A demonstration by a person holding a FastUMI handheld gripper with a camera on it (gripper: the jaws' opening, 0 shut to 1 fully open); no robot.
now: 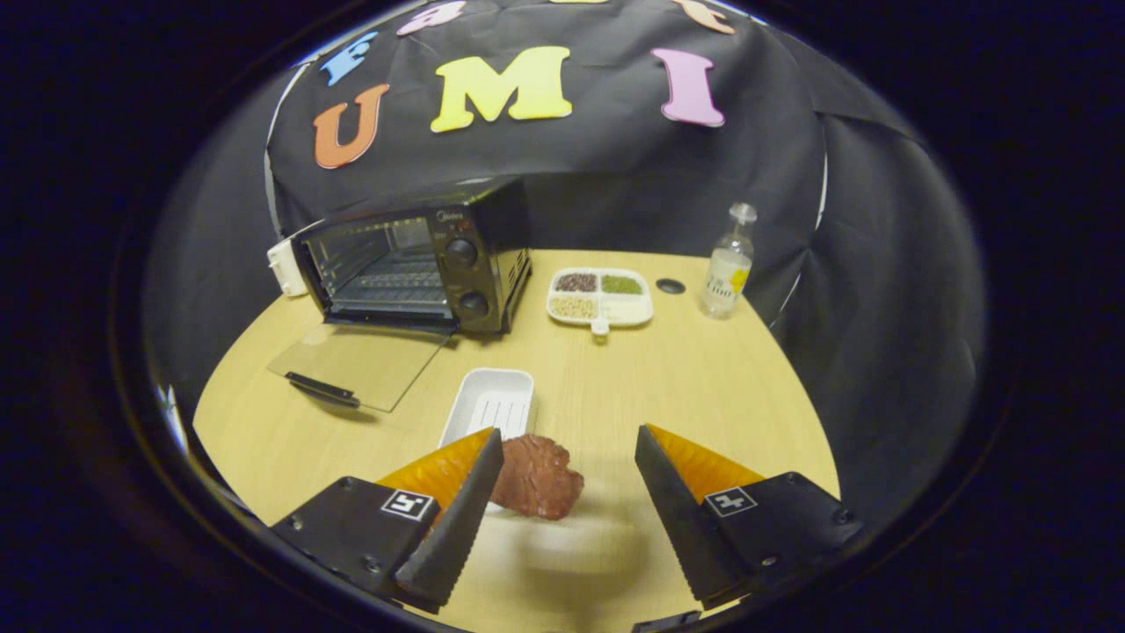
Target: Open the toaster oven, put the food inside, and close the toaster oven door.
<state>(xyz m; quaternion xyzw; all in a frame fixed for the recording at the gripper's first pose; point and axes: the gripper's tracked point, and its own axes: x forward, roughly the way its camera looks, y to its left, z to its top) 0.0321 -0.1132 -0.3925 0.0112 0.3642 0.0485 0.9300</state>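
A black toaster oven (422, 264) stands at the back left of the wooden table, its glass door (360, 365) folded down flat onto the table with the handle toward me. The rack inside is bare. A reddish-brown piece of meat (538, 477) lies on the table between my fingers, close against the left one and well apart from the right one. My gripper (569, 448) is open, fingers spread wide. A white rectangular tray (492, 403) sits just beyond the meat, partly behind the left finger.
A white divided dish (600, 296) with beans and grains sits right of the oven. A clear glass bottle (728, 262) stands at the back right, with a small dark hole (670, 286) in the table beside it. Black cloth walls the table.
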